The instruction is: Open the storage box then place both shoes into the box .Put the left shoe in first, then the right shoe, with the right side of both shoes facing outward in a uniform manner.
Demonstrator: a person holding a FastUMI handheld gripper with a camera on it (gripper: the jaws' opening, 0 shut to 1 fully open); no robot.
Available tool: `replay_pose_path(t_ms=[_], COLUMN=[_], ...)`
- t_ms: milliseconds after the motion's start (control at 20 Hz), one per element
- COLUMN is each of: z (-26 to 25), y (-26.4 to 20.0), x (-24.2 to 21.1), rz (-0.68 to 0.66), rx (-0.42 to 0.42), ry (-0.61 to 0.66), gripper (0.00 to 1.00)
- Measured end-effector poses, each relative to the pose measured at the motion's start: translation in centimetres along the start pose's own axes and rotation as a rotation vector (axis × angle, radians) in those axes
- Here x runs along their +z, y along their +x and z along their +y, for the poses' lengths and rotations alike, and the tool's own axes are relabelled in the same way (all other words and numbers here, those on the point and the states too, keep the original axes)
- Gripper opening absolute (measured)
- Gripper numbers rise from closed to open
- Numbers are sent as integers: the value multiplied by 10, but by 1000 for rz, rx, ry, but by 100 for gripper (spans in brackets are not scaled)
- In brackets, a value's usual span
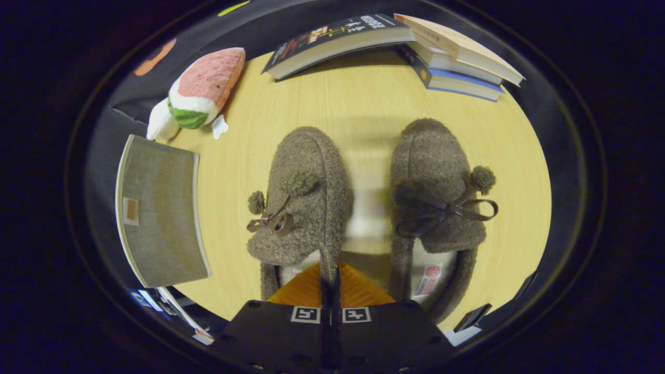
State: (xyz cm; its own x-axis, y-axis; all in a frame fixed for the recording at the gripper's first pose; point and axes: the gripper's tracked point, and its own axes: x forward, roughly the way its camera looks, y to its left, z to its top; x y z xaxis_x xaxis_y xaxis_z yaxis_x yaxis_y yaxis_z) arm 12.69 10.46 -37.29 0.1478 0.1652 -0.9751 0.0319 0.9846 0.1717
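Note:
Two brown fuzzy slippers with pom-poms and ribbon bows stand side by side on the wooden table (pixel 363 98), toes pointing away from me. My gripper (pixel 330 284) is shut on the inner side rim of the left shoe (pixel 306 197), and that thin wall runs down between the two fingers. The right shoe (pixel 436 197) stands apart, just to the right of the fingers. The grey fabric storage box (pixel 161 208) sits to the left of the left shoe with its flat grey top face showing.
A plush toy (pixel 200 91) in pink, white and green lies beyond the box. A stack of books (pixel 452 57) and one leaning book (pixel 337 41) line the far edge of the table. Bare wood lies between the shoes and the books.

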Motion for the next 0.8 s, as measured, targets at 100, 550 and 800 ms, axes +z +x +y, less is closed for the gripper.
replay_pose_path(t_ms=[100, 550, 800], z=[8, 71, 120], y=[-8, -95, -141], x=[-3, 11, 17], rz=[4, -139, -190], rx=[35, 225, 293], ry=[24, -7, -58], gripper=[1, 1, 1])
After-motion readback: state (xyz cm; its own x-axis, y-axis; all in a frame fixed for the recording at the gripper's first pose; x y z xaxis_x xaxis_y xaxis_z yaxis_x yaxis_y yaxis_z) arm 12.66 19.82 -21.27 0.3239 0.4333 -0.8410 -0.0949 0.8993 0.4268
